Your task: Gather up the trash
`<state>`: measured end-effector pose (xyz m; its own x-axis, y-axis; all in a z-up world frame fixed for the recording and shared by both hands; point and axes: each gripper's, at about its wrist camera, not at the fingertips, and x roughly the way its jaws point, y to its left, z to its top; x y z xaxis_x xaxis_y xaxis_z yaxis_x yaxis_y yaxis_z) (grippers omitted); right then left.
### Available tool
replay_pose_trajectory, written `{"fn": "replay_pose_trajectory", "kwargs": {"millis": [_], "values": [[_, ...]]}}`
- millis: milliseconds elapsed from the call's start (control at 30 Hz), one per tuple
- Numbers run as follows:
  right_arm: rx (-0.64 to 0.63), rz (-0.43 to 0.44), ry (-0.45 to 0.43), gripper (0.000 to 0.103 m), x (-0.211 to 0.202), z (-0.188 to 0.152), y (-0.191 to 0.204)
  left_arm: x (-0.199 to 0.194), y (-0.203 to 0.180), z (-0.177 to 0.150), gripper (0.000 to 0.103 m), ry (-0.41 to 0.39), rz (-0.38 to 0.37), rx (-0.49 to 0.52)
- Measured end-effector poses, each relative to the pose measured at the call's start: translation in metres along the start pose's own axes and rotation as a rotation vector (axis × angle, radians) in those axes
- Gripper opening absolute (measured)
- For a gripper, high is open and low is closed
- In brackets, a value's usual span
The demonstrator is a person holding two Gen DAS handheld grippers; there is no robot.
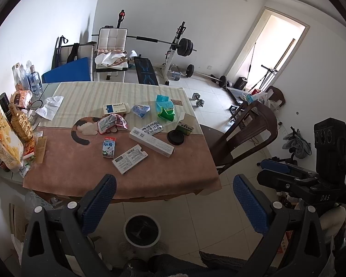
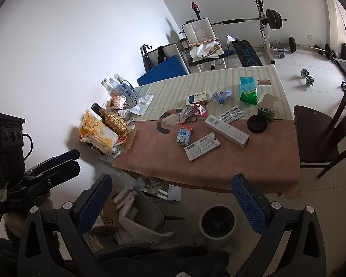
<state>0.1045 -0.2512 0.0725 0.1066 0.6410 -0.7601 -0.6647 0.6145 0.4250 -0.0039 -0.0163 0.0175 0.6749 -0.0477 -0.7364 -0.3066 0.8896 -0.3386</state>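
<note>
A: Hovering short of the table (image 1: 57, 175), both tools hang over the floor. The left gripper (image 1: 175, 198) has its jaws spread wide with nothing between them. The right gripper (image 2: 173, 198) is spread the same way, also empty.

B: Where is the trash?

A: Scattered on the cloth in the middle of the table. Nearest the front edge lies a flat white carton (image 1: 129, 159), with a small milk box (image 1: 108, 147) standing just beside it. Behind them are a long white box (image 1: 151, 140), a foil pill sheet (image 1: 152, 128), a black lid (image 1: 175, 136), an opened green and white box (image 1: 185, 124), a green bag (image 1: 166, 113), a crumpled pink wrapper (image 1: 111, 123) and a blue wrapper (image 1: 140, 110). The bin (image 1: 142, 230) stands on the floor below the near edge, between the person and the table.

B: How will these handle?

A: I judge all of it light. The cartons look empty and should crush under a hard squeeze, so pinch across a narrow side. The flat carton lies low; 1 finger probably has to slide under an edge. The wrappers are soft and slick, so grab a raised crease. The pill sheet is thin and stiff; take it by its long edges. The lid is round and flat, best taken across its rim.

B: And the bottles at the side?

A: Whether they count as trash, I cannot tell.
</note>
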Motion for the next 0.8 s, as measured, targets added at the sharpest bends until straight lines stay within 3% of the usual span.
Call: {"fn": "replay_pose_trajectory", "kwargs": {"millis": [800], "values": [[-0.004, 0.005, -0.005, 0.103, -0.0025, -0.0035, 0.0026, -0.0009, -0.0045, -0.0038, 0.103, 0.001, -0.015, 0.011]]}}
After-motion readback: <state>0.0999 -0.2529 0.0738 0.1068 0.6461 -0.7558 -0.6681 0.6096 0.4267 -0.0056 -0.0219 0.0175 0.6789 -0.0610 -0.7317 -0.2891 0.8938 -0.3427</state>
